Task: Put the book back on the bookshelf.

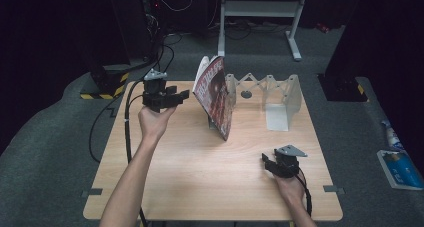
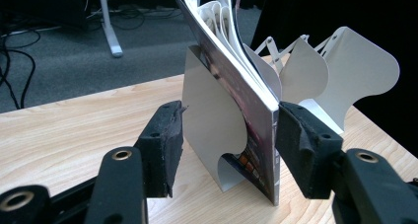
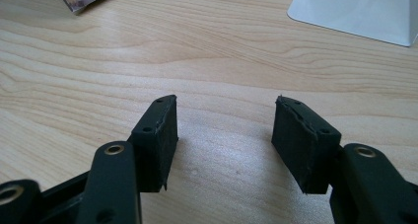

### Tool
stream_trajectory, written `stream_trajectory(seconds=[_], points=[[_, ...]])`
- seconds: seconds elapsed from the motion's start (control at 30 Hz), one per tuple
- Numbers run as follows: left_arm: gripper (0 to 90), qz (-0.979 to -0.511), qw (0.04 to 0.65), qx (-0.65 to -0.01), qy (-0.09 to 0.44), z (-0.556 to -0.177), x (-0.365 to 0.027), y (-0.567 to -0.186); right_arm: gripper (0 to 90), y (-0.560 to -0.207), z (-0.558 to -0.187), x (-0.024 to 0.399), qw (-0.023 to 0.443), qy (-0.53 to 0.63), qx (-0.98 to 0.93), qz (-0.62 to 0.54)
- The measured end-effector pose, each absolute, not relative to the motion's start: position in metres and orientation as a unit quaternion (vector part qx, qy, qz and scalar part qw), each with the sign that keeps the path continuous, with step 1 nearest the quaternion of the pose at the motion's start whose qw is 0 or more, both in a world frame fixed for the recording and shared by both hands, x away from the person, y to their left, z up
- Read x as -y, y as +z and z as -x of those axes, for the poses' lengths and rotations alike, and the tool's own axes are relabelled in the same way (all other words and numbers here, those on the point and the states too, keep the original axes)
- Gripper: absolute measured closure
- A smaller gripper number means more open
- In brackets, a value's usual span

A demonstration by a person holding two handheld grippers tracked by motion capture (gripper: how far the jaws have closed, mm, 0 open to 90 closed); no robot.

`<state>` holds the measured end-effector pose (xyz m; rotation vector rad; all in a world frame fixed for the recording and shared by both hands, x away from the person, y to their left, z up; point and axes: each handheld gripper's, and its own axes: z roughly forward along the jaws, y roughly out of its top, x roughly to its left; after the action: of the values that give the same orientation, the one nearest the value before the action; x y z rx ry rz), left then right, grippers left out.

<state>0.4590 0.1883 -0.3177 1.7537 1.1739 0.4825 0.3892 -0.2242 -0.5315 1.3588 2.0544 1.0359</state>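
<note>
one magazine (image 1: 216, 96), one expanding bookend rack (image 1: 272, 94)

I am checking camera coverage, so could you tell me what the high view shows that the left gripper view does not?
The high view alone has both forearms, the left gripper from outside and the right gripper resting on the table. The left gripper view alone has the magazine's fanned pages and its spine close between open jaws. Both share the magazine, white rack and table.

A light wood-grain tabletop (image 1: 200, 177) stands on grey carpet. Toward its far edge a white expandable book rack (image 1: 280, 99) stands on it, and a magazine (image 1: 216, 94) stands on edge, tilted, against the rack's left end plate. The right claw (image 1: 265, 161) rests low on the near right part.
</note>
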Motion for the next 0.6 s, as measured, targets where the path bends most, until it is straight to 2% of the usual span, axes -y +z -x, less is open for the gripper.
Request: stream_trajectory(seconds=[0.6], points=[[43.9, -0.709, 0.473, -0.483, 0.2, -0.448, -0.203, -0.32, 42.6, -0.531, -0.389, 0.224, 0.232, 0.377, -0.748, -0.495]])
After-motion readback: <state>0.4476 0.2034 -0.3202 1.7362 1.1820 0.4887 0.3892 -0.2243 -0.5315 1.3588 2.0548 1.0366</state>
